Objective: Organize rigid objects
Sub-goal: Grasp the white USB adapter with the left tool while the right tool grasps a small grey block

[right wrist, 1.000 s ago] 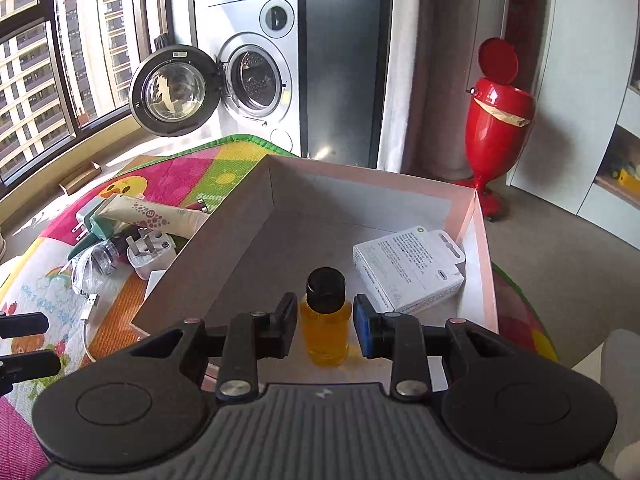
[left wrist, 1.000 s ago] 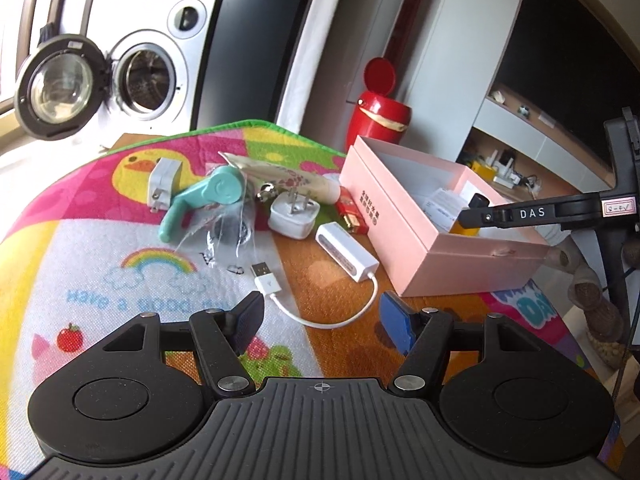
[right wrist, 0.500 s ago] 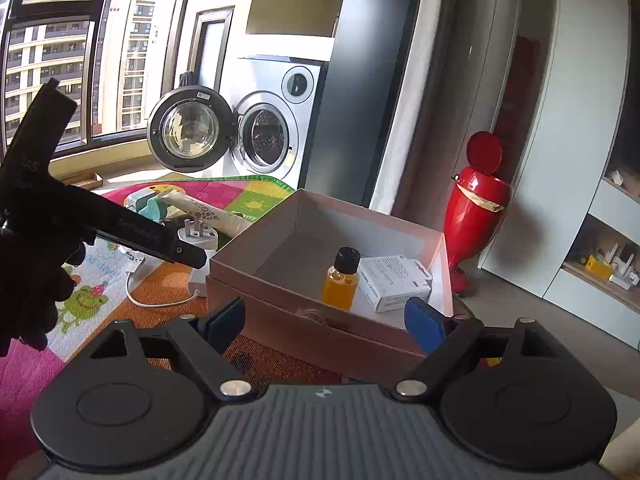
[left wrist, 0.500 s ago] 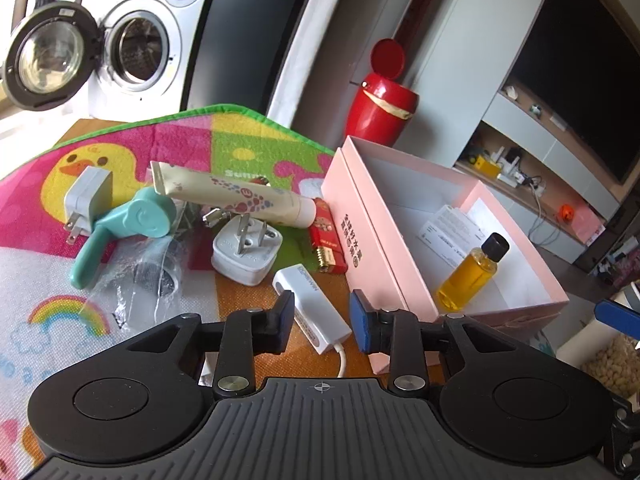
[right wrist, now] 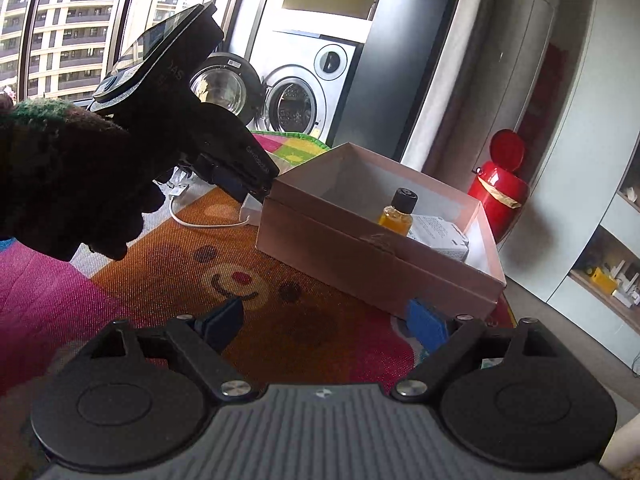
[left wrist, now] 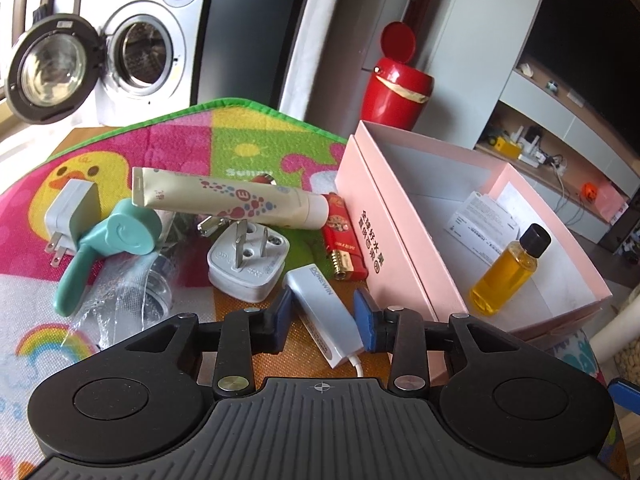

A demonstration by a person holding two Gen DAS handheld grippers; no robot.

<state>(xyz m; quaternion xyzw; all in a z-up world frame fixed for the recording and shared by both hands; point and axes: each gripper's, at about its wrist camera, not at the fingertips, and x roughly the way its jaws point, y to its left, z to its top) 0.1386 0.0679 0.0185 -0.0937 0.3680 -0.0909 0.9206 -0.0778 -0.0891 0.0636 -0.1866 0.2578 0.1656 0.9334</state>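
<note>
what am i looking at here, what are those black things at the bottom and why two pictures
Each picture comes from a camera mounted on a handheld gripper, looking out along its two fingers; the black shapes at the bottom are the gripper itself. A person holds one in each hand, no robot.

In the left view, the left gripper has its blue pads around a white adapter on a colourful mat; whether they already pinch it is hard to tell. Nearby lie a tube, a plug and a lighter.

In the right view, the right gripper is open and empty. Ahead is a pink box holding a yellow bottle.
</note>
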